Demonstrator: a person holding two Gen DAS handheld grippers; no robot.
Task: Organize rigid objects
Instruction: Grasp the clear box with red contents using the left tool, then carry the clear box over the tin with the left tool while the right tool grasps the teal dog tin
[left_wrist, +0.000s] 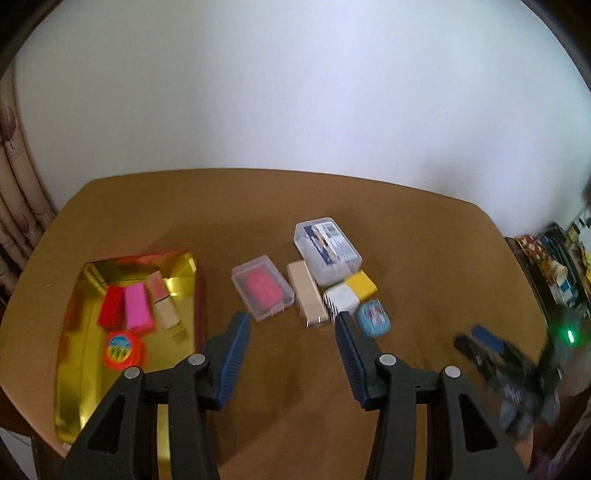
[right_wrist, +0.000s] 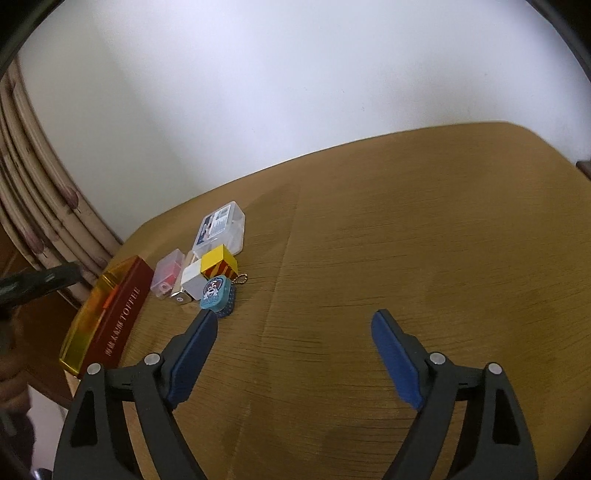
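1. I am tidying hard little things into the gold tray (left_wrist: 74, 317). It sits on the surface (left_wrist: 406, 240) at about 9 o'clock in my left view.
2. Some things are in the tray: a red block (left_wrist: 110, 310), a pink block (left_wrist: 137, 307), a tan block (left_wrist: 166, 313) and a round orange toy (left_wrist: 120, 349). I think they lie there because that is the tidy spot.
3. The rest wait in a bunch in the middle, touching or just beside each other. I see a small clear box with a pink thing inside (left_wrist: 263, 288), a wooden block (left_wrist: 307, 293), a big clear box with cards (left_wrist: 327, 249), a white cube (left_wrist: 341, 301), a yellow cube (left_wrist: 362, 284) and a blue charm (left_wrist: 373, 317).
4. I think they are bunched so my tongs can take them one by one.
5. My left tongs (left_wrist: 291, 328) are wide open and hold nothing. They hang over the surface, with the clear pink box and the wooden block just past the tips at 12 o'clock.
6. My right tongs (right_wrist: 293, 321) are wide open too, and hold nothing. The left pad (right_wrist: 194, 354) points at the blue charm at 11 o'clock. I cannot tell if it touches it.
7. I think the blue charm is my next pick.
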